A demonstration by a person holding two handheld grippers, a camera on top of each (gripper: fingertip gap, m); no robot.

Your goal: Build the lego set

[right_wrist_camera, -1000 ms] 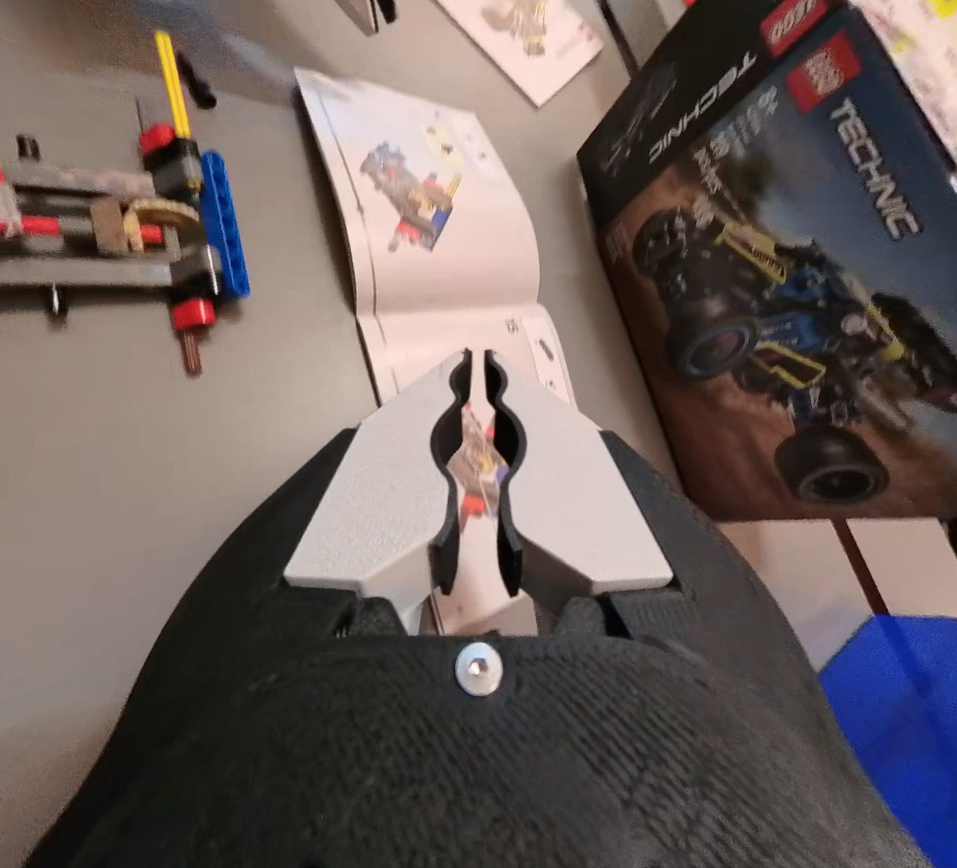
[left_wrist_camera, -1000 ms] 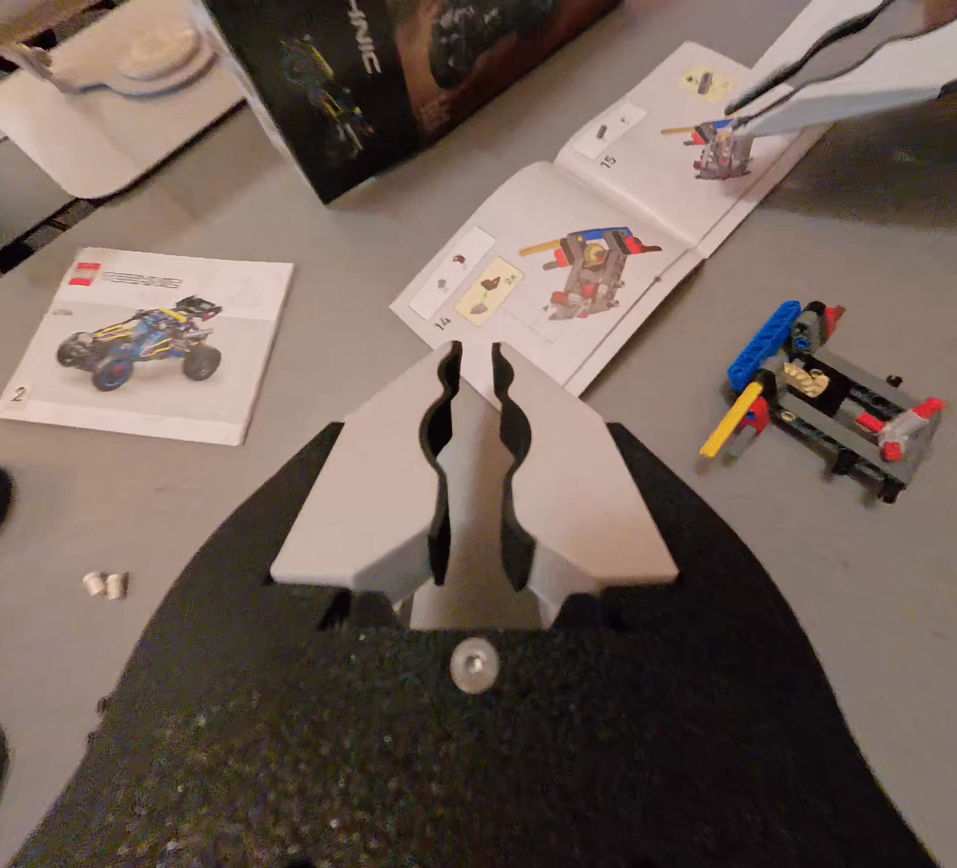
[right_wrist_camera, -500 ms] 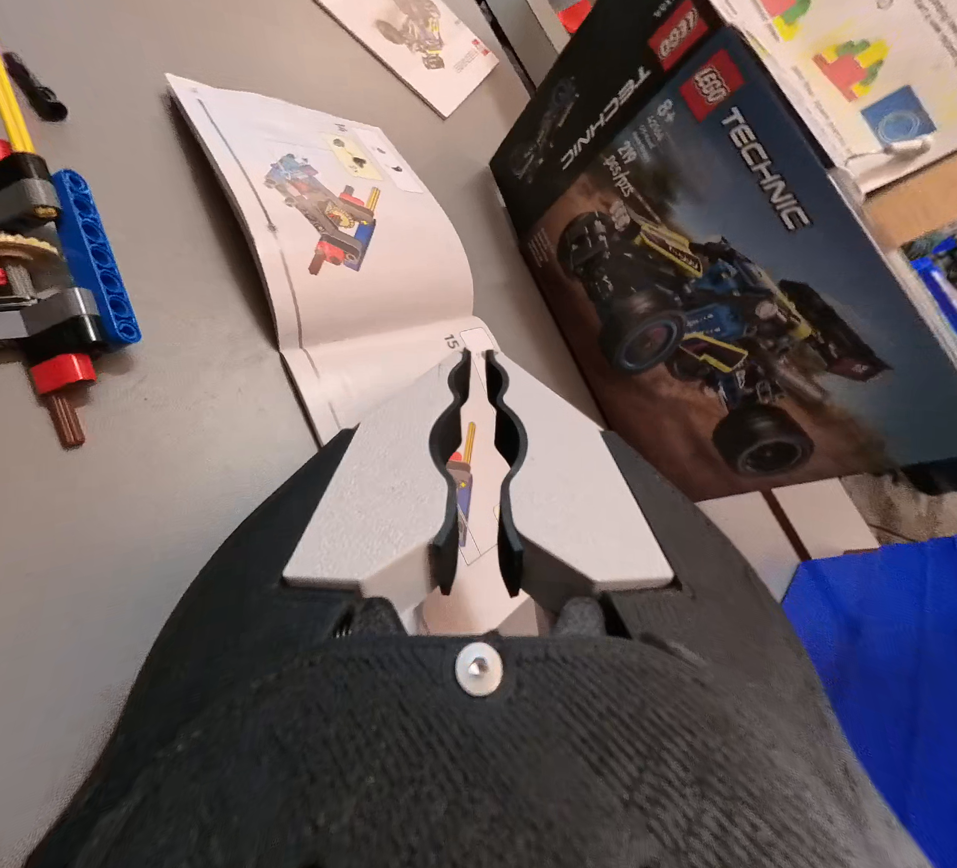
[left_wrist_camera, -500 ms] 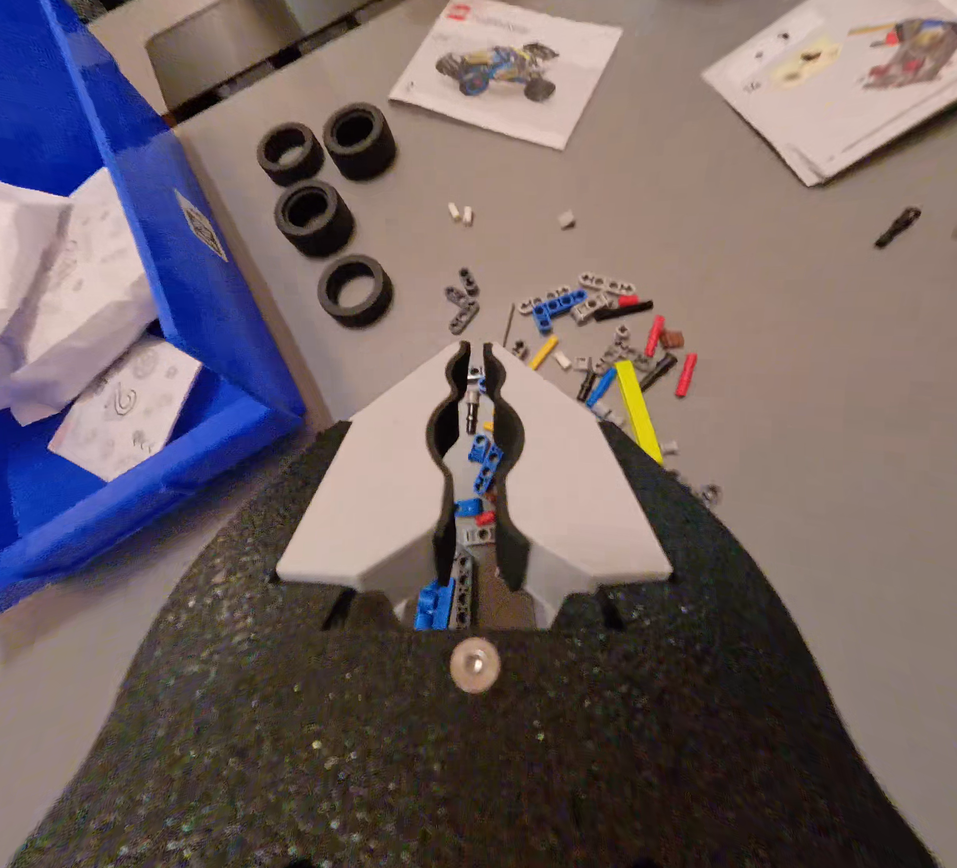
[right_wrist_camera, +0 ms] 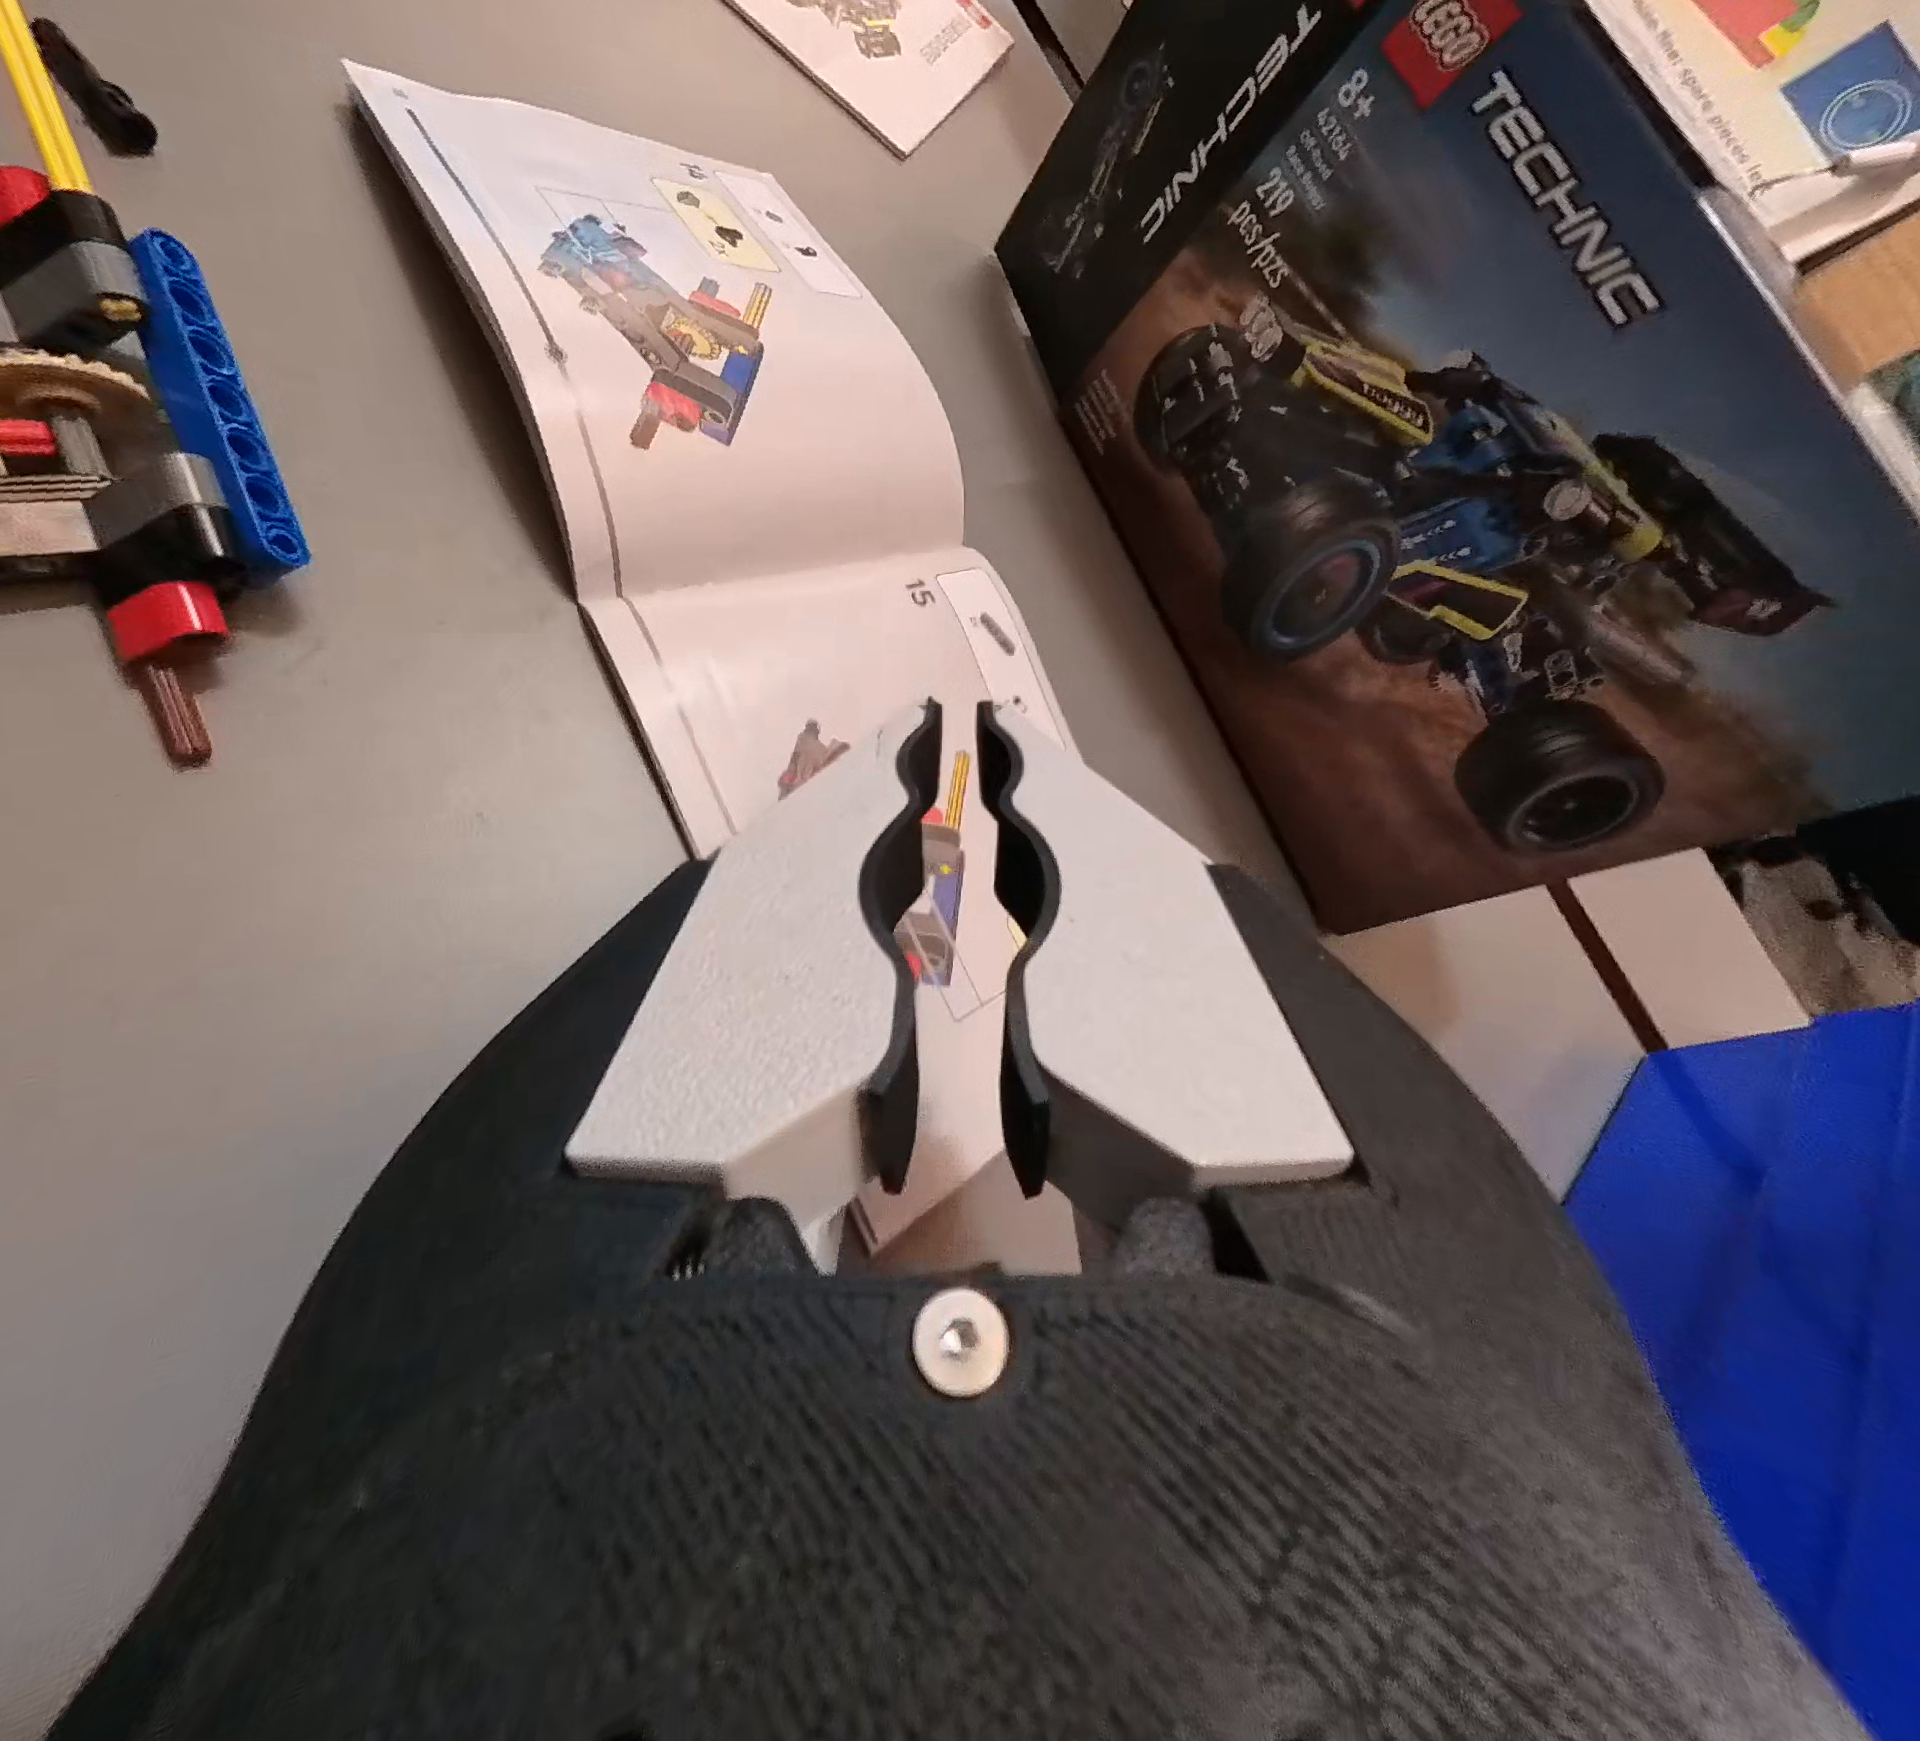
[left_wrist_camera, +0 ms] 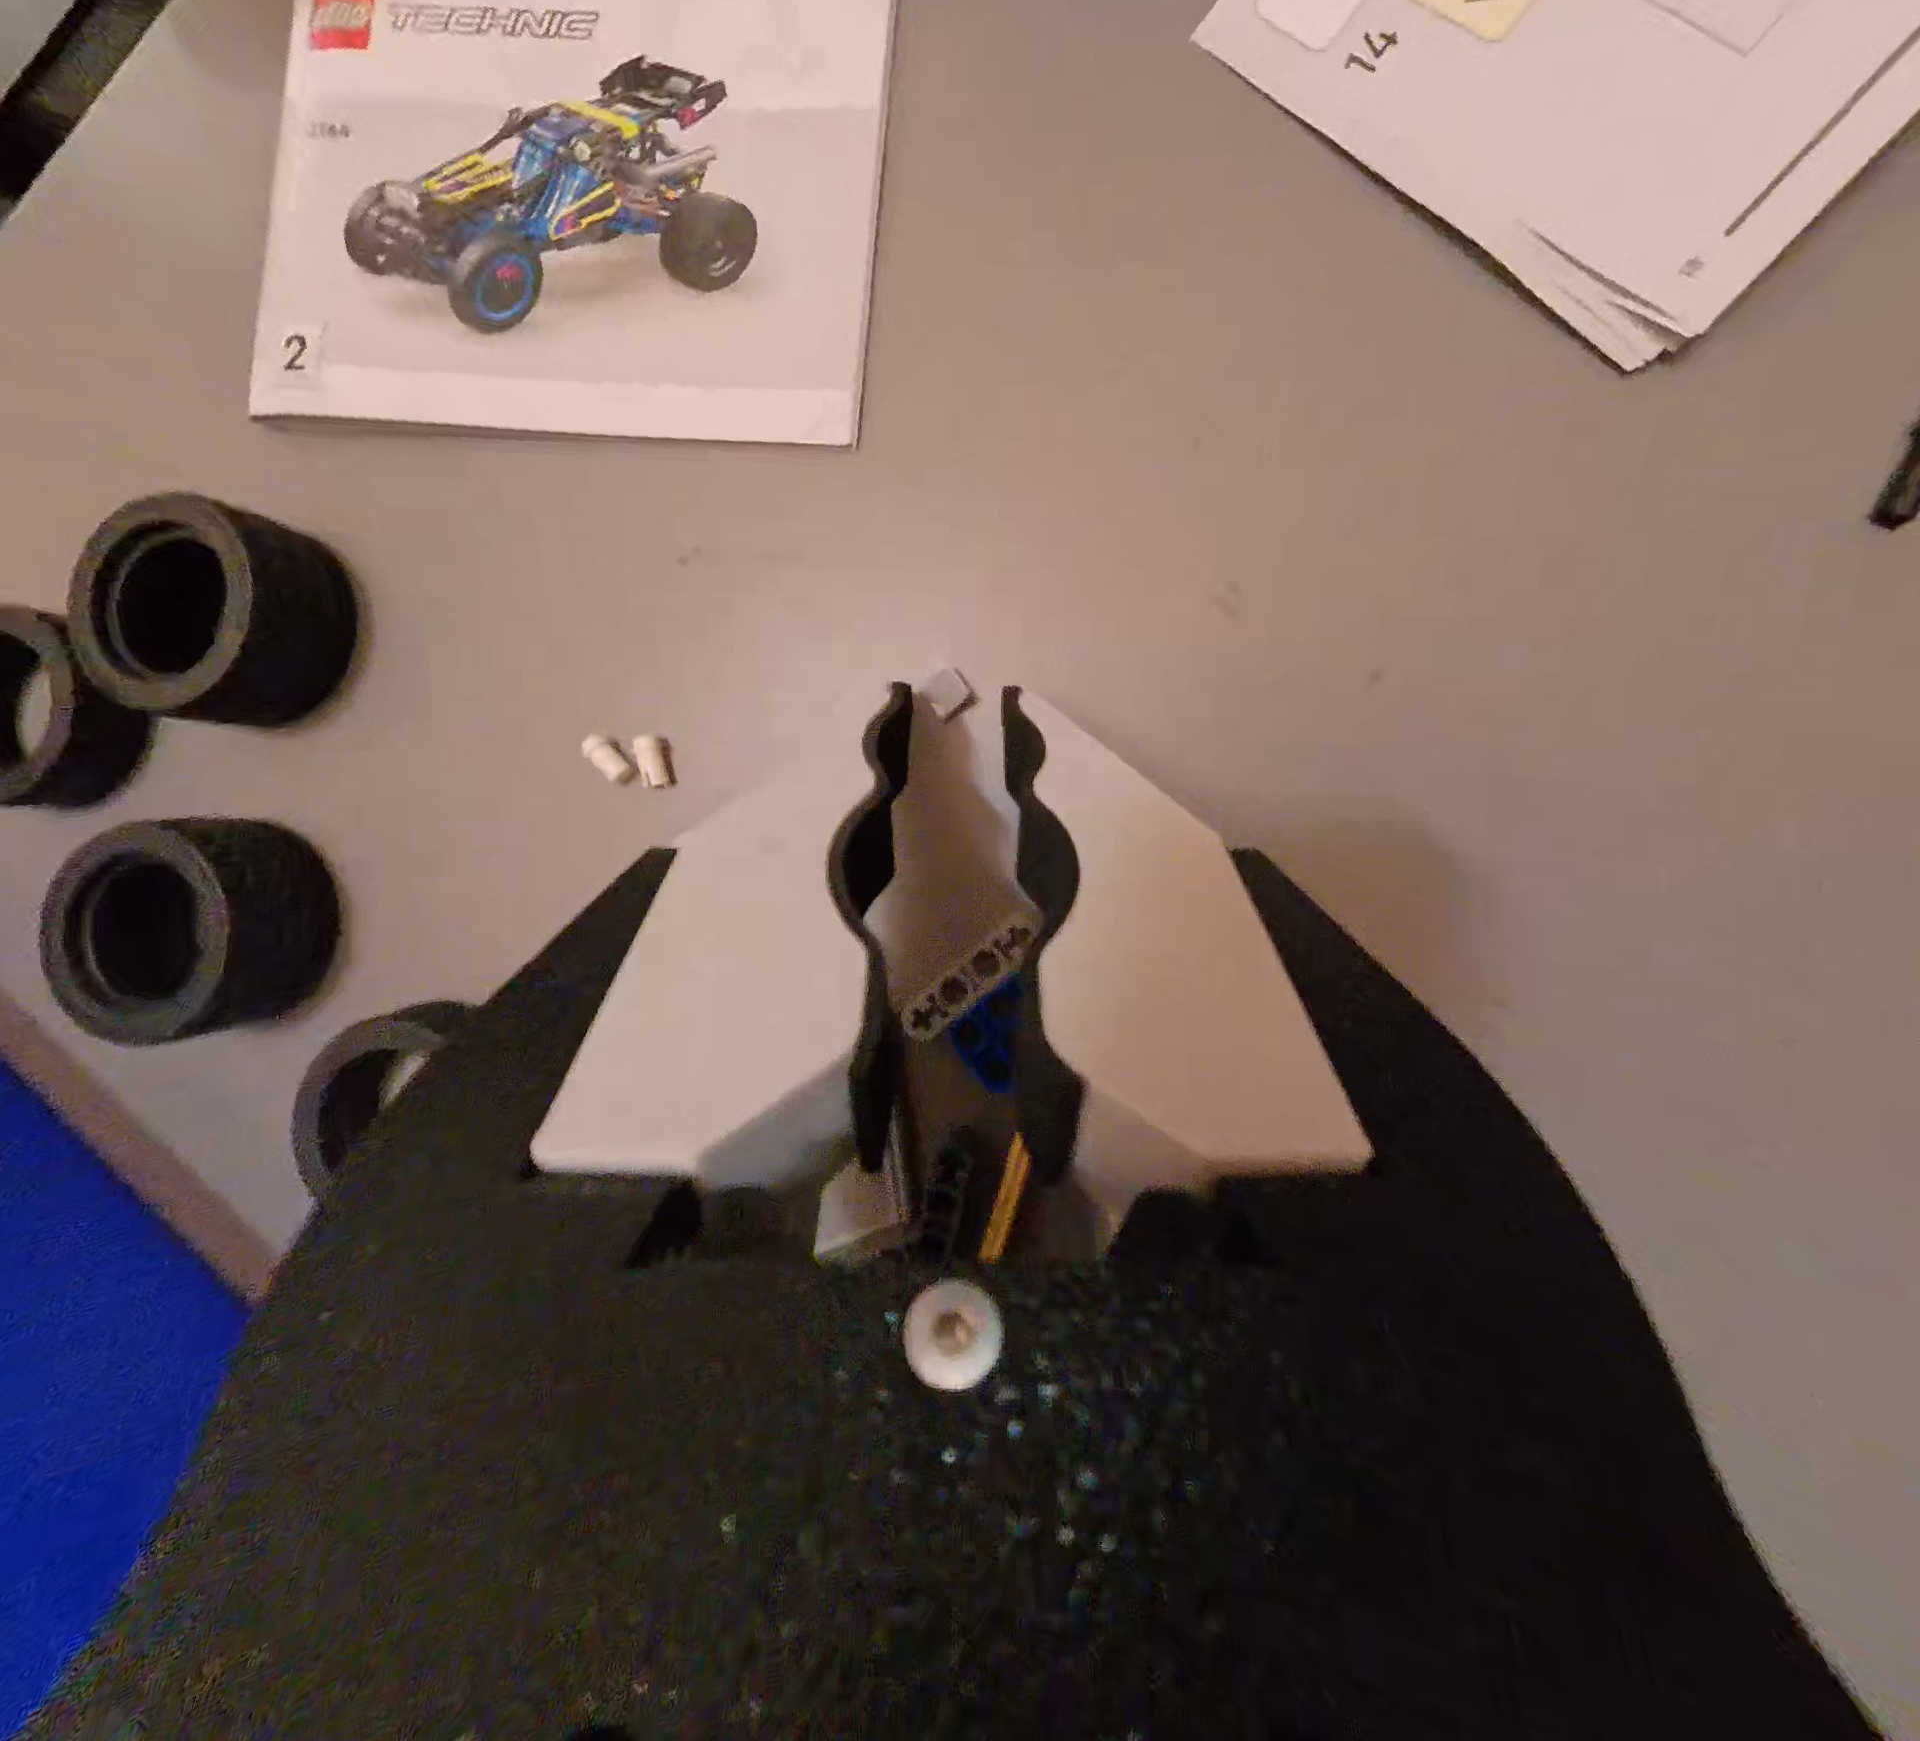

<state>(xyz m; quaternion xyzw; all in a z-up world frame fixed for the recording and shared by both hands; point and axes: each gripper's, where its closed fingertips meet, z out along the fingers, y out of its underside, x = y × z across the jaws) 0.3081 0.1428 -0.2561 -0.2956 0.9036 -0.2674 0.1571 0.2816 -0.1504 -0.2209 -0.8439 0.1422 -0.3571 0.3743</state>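
Observation:
In the left wrist view, my left gripper [left_wrist_camera: 954,704] hangs low over the grey table, jaws a little apart and empty. A small grey piece [left_wrist_camera: 951,689] lies on the table just at its tips. A grey beam [left_wrist_camera: 971,974] and a blue piece [left_wrist_camera: 987,1037] show beneath the fingers. In the right wrist view, my right gripper [right_wrist_camera: 956,715] is shut and empty above the open manual [right_wrist_camera: 727,403]. The partly built chassis [right_wrist_camera: 104,444], with a blue beam [right_wrist_camera: 218,403], lies at the left edge.
Several black tyres [left_wrist_camera: 208,611] stand left of the left gripper, with two white pins [left_wrist_camera: 629,761] nearby. A closed booklet [left_wrist_camera: 571,185] lies ahead and the open manual [left_wrist_camera: 1558,29] far right. The set box [right_wrist_camera: 1455,444] stands right of the manual. A blue bin [right_wrist_camera: 1766,1276] is at lower right.
My left gripper swung from the chassis to the parts pile, then moved lower and forward toward the closed booklet, its jaws opening slightly. My right gripper only drifted over the manual.

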